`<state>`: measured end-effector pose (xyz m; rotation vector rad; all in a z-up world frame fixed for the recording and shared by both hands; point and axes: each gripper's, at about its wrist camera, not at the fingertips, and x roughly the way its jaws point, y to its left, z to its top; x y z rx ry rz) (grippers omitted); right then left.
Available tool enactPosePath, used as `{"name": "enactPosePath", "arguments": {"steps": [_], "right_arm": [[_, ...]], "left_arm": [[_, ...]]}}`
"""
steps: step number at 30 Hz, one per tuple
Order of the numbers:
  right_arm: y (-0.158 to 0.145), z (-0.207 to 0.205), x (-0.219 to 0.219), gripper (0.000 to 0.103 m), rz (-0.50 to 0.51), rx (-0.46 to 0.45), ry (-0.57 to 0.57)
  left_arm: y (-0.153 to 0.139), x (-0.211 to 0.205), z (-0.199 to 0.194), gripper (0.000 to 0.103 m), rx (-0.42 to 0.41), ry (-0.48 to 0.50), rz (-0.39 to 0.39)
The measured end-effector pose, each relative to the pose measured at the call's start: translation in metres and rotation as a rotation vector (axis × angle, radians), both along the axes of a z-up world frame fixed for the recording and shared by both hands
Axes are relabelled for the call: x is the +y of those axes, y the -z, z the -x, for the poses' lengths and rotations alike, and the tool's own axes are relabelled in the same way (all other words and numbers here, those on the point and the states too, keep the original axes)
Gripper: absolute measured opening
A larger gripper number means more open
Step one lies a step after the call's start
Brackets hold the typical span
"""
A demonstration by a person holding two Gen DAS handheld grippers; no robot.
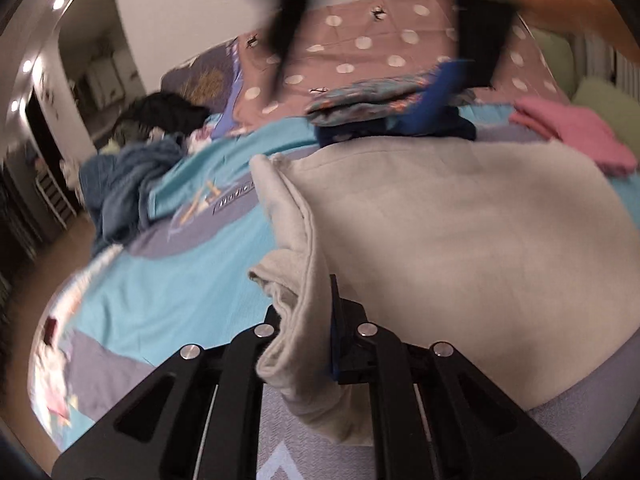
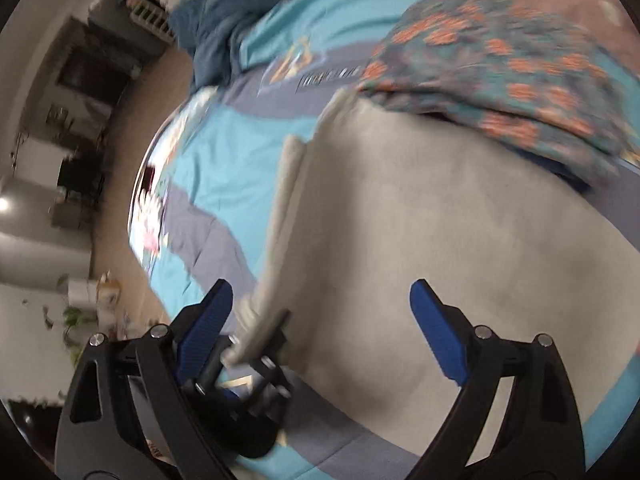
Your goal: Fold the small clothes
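A cream fleece garment (image 1: 440, 220) lies spread on the bed. My left gripper (image 1: 306, 314) is shut on a bunched fold of its left edge, and the cloth hangs down between the fingers. In the right wrist view the same garment (image 2: 440, 240) fills the middle. My right gripper (image 2: 324, 320) stands open above it, with nothing between its blue pads. The left gripper (image 2: 256, 344) shows there at the lower left, pinching the cream edge. One blurred blue finger of the right gripper, its fingertip (image 1: 438, 88), hangs at the top of the left wrist view.
A folded patterned cloth (image 2: 500, 60) on dark blue clothes (image 1: 400, 132) lies just beyond the garment. A pink cloth (image 1: 576, 136) is at the right, and a blue heap (image 1: 128, 184) and dark clothes (image 1: 168, 116) at the left. The bed's turquoise cover (image 1: 180, 280) ends at the floor (image 1: 60, 248).
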<state>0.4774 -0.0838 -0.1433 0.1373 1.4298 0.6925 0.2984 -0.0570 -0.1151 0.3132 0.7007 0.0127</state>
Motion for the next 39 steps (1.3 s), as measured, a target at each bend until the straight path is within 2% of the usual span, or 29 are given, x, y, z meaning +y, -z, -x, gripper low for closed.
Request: {"name": "enactPosePath", "arguments": {"steps": [2,6,10,11,13,14,15,16,18,21,26,32,39], "right_arm": [[0.013,-0.016,0.02,0.092,0.004,0.06,-0.005],[0.041,-0.039,0.046,0.092,0.104,0.079,-0.003],[0.07,-0.052,0.06,0.091,0.096,0.167,-0.006],[0.074,-0.054,0.066,0.088,0.099,0.171,-0.011],[0.077,-0.057,0.077,0.068,0.117,0.164,-0.017],[0.078,-0.059,0.082,0.033,0.129,0.158,-0.022],[0.079,-0.058,0.087,0.011,0.153,0.155,-0.028],[0.079,-0.057,0.089,0.01,0.193,0.14,-0.026],[0.072,-0.052,0.089,0.007,0.187,0.097,-0.032],[0.052,-0.043,0.073,0.007,0.12,0.061,0.005],[0.004,-0.018,0.044,0.007,0.05,-0.037,0.021],[-0.054,0.015,-0.009,0.007,-0.007,-0.155,0.056],[-0.081,0.046,-0.08,0.007,-0.056,-0.224,0.127]], "left_arm": [[0.0,-0.005,0.002,0.01,-0.003,0.007,-0.019],[-0.002,-0.002,0.003,0.01,-0.007,0.004,-0.029],[-0.002,-0.006,0.004,0.01,-0.005,0.0,-0.03],[-0.002,-0.006,0.004,0.01,-0.007,-0.003,-0.032],[-0.002,-0.008,0.007,0.01,-0.012,-0.007,-0.037],[-0.003,-0.006,0.008,0.01,-0.013,-0.008,-0.037],[-0.003,-0.005,0.009,0.01,-0.015,-0.011,-0.04],[-0.005,-0.004,0.012,0.01,-0.019,-0.016,-0.041],[-0.007,-0.001,0.017,0.01,-0.032,-0.024,-0.044],[-0.017,-0.002,0.029,0.01,-0.066,-0.018,-0.045],[-0.044,-0.02,0.057,0.01,-0.169,0.03,-0.075],[-0.069,-0.053,0.083,0.01,-0.28,0.11,-0.105],[-0.078,-0.099,0.106,0.011,-0.342,0.228,-0.138]]}}
